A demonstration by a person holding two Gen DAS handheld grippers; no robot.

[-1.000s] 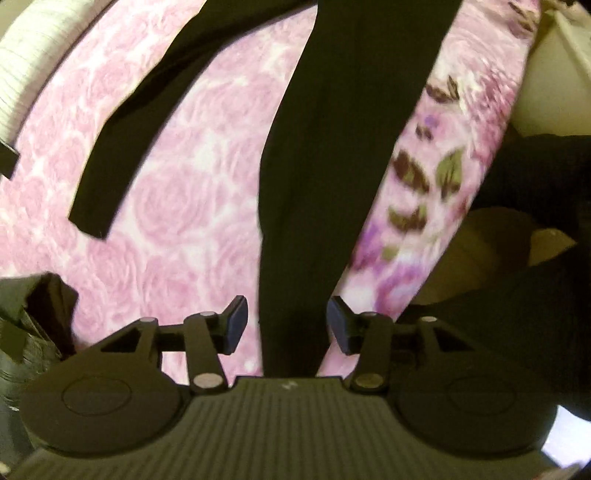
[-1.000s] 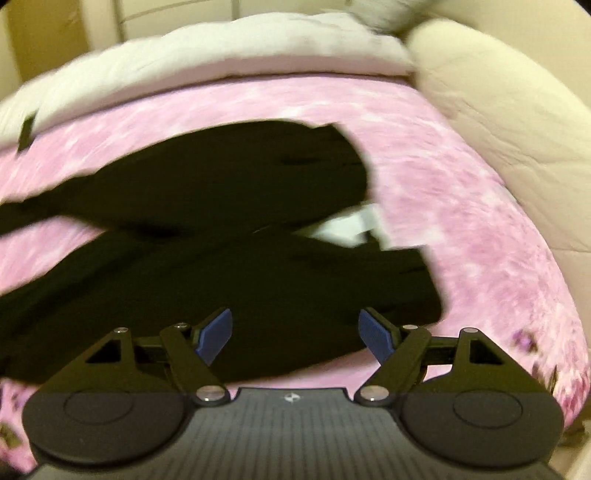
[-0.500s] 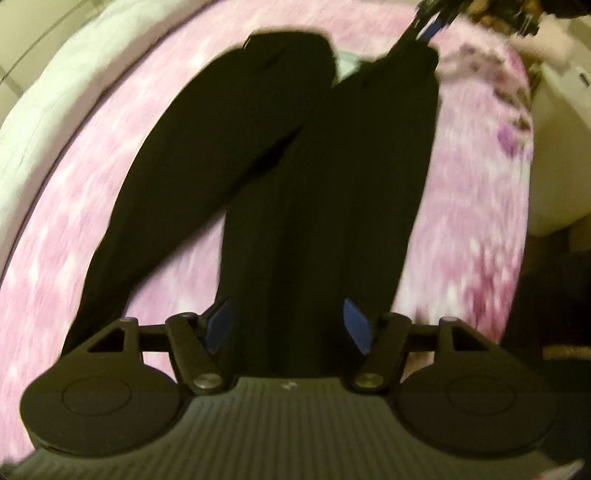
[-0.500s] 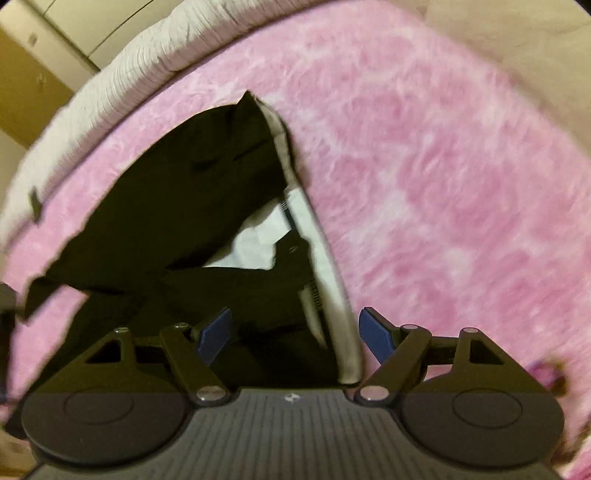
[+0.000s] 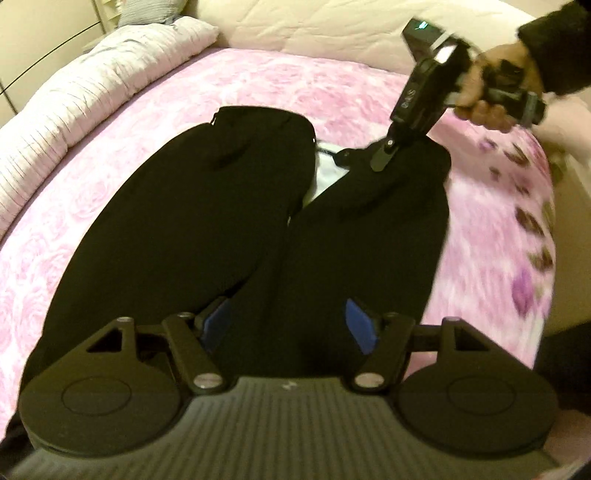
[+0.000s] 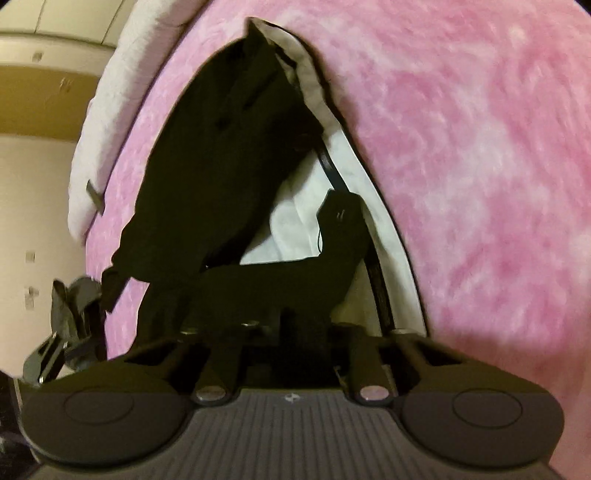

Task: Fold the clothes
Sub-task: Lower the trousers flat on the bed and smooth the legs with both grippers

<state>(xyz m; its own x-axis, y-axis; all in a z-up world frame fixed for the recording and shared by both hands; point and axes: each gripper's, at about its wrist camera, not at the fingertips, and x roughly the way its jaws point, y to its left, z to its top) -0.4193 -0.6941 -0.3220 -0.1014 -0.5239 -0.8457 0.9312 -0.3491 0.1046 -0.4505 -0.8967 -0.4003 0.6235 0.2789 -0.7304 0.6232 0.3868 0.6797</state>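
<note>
Black trousers (image 5: pixel 207 221) lie flat on a pink rose-print bed cover (image 5: pixel 332 85), legs toward me, waistband at the far end with white lining (image 5: pixel 327 173) showing. My left gripper (image 5: pixel 290 325) is open over the right trouser leg near its hem. My right gripper (image 5: pixel 380 160) is seen from the left wrist view at the waistband. In the right wrist view its jaws have closed on the black waistband fabric (image 6: pixel 295 295); the open waist with white lining (image 6: pixel 295 225) lies just ahead.
A folded pale quilt (image 5: pixel 74 99) runs along the bed's far left edge. A cream padded headboard (image 5: pixel 332 26) stands behind. The bed's right edge (image 5: pixel 546 258) drops off beside the trousers. The left gripper (image 6: pixel 62 332) shows at the left in the right wrist view.
The right gripper came down onto the waistband and closed on it. The left gripper moved down the right trouser leg toward the hem, staying open.
</note>
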